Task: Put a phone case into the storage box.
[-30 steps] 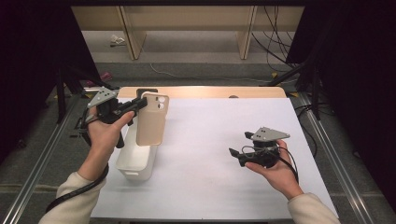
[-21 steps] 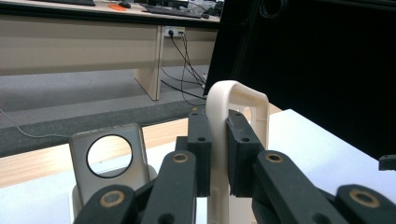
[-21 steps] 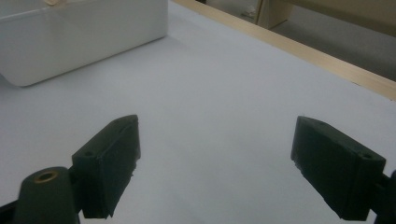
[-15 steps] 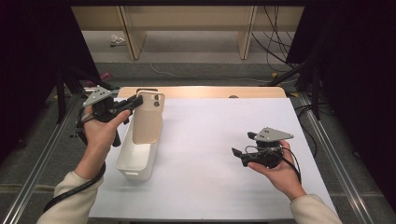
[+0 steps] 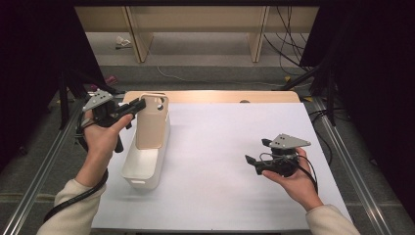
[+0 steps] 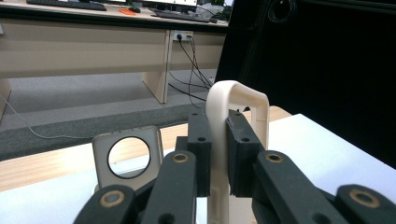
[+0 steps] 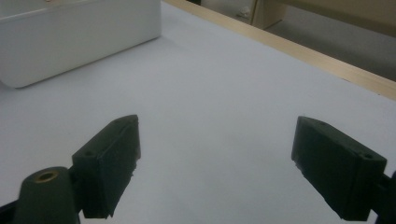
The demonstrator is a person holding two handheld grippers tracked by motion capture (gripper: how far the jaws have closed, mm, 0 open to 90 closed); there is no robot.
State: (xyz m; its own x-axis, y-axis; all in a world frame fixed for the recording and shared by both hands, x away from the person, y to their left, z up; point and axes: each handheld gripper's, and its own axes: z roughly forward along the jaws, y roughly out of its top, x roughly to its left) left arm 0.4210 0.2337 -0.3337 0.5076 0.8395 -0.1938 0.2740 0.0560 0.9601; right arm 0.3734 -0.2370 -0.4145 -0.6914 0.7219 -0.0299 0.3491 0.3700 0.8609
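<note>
Keep left gripper (image 5: 138,105) clenched on phone case (image 5: 151,125), lower gently into white bin (image 5: 142,174) near table's left edge; right gripper (image 5: 255,157) released, idle.

Phone case (image 5: 152,122) upright above bin (image 5: 145,164) at table's (image 5: 220,161) left, right gripper (image 5: 252,161) well apart

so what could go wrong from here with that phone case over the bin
1. The left tongs pinch only one thin edge of the beige phone case, so it could twist or slip out.
2. The case hangs above the narrow white bin; a skewed drop might catch the rim or tip the bin.
3. The right tongs stand open, away from the bin, so nothing steadies it.
</note>
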